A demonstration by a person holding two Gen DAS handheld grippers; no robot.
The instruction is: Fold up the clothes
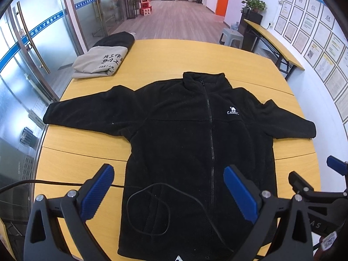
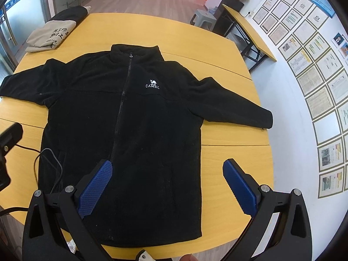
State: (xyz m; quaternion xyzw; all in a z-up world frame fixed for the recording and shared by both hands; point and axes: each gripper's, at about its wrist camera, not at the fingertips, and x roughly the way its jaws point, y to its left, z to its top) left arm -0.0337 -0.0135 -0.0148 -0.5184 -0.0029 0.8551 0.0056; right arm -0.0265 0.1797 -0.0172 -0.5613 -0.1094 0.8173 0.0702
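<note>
Fingers wide; cable looped

Your left gripper has black angular arms, silver round screws at the joints, and two blue pads with ridged faces and saw-toothed lower edges. Your right gripper is built the same; its left blue pad shows a fine dimpled grid. A thin black cable loops just ahead of your left gripper.
</note>
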